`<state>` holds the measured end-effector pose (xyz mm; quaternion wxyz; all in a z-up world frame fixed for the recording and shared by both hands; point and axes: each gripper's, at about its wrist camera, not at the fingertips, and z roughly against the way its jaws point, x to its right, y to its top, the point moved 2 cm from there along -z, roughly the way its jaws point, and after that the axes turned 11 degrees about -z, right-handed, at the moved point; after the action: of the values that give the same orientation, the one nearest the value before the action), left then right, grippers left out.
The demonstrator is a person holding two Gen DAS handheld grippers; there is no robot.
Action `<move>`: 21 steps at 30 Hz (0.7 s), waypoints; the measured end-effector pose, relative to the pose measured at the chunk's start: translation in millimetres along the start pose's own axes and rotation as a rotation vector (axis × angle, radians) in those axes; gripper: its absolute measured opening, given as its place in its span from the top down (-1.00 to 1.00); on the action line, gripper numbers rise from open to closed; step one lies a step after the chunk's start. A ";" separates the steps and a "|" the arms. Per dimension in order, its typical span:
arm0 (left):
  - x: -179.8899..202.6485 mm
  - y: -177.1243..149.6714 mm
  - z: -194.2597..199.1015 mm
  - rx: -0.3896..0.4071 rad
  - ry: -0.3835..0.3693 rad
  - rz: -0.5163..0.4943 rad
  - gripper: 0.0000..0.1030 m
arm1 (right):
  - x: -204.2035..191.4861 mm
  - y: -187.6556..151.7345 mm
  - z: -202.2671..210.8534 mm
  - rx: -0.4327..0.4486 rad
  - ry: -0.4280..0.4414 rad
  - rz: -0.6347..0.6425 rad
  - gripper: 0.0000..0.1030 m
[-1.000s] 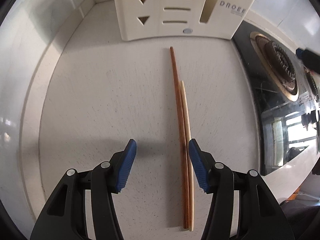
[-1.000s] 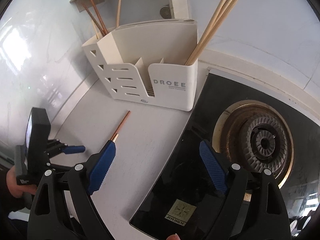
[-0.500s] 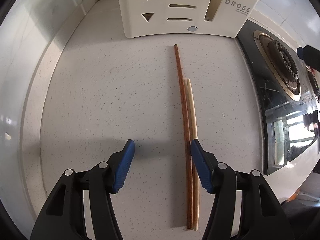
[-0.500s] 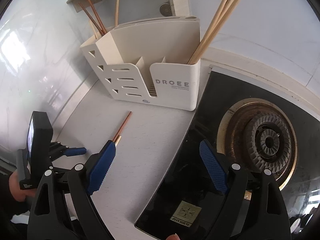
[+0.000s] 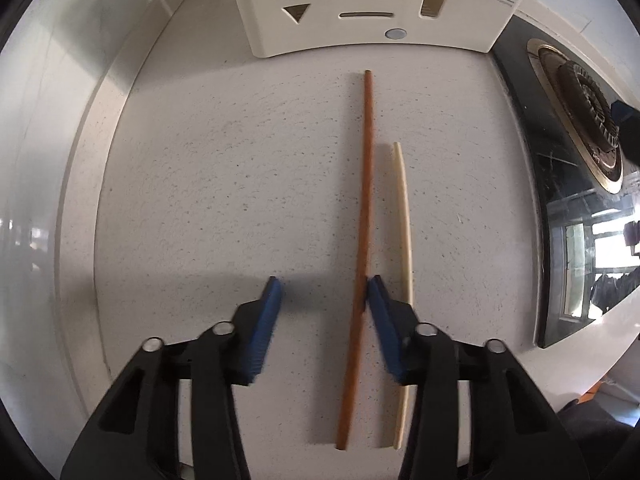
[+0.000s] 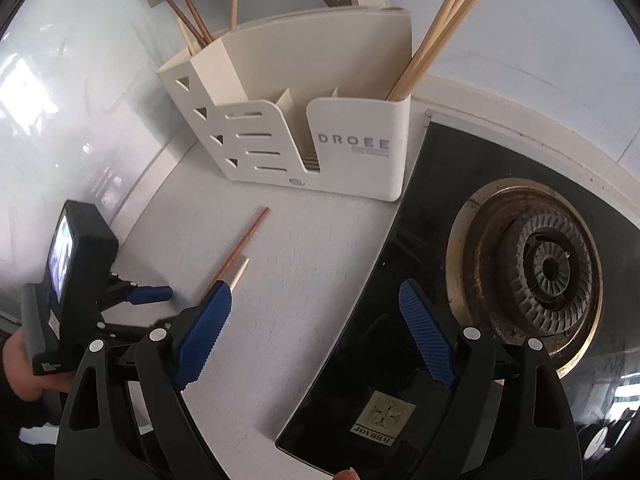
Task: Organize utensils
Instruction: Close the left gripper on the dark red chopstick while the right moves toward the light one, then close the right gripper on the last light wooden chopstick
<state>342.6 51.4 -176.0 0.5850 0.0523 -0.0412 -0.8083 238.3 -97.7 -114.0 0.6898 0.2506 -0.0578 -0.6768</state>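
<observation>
A brown chopstick (image 5: 366, 184) and a shorter pale chopstick (image 5: 405, 208) lie side by side on the speckled counter (image 5: 220, 180), pointing at the cream DROEE holder (image 5: 360, 0). My left gripper (image 5: 324, 283) points straight down over them and its jaws are closing. The brown stick lies between the jaws, against the right pad (image 5: 378, 300); the left pad stands apart from it, and the pale stick lies outside. My right gripper (image 6: 316, 292) hangs open and empty over the hob's edge. The holder (image 6: 320, 148) has pale chopsticks (image 6: 436, 28) in its right compartment and brown ones (image 6: 188, 16) at the back left.
A black glass hob (image 6: 360, 360) with a rusty burner (image 6: 548, 268) fills the right side. A white wall runs along the counter's left and back. In the right wrist view a person's hand (image 6: 20, 364) holds the left gripper, whose blue finger (image 6: 152, 294) shows near the chopstick (image 6: 248, 240).
The left gripper's jaws have narrowed and its right pad has slid between the two sticks, parting brown from pale. The holder looms nearer in its view. The right gripper has kept still.
</observation>
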 end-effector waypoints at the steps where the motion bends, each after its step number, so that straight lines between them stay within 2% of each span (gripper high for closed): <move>1: -0.7 0.2 0.3 -0.003 -0.001 -0.002 0.39 | -0.5 -0.6 -1.1 -0.005 0.000 -0.002 -0.67; 4: -7.2 0.3 1.7 -0.011 0.002 -0.006 0.58 | -2.6 -1.9 -3.8 -0.019 -0.003 -0.008 -0.67; 7: -13.4 -3.6 2.0 -0.003 0.019 0.007 0.87 | -7.6 -4.6 -7.5 -0.038 -0.006 -0.009 -0.67; 13: -17.3 -9.4 1.2 0.013 -0.009 0.014 0.87 | -16.9 -7.8 -14.3 -0.074 -0.020 -0.014 -0.67; 19: -44.3 -20.5 21.1 0.055 -0.054 0.081 0.87 | -32.9 -13.1 -30.1 -0.181 -0.023 -0.074 -0.67; 21: -60.0 -22.7 31.6 0.077 -0.073 0.091 0.87 | -43.4 -15.8 -39.2 -0.208 -0.068 -0.054 -0.67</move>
<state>335.6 115.6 -145.4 0.6169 0.0434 -0.0960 -0.7800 237.1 -44.7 -143.5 0.6912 0.1561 -0.0036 -0.7056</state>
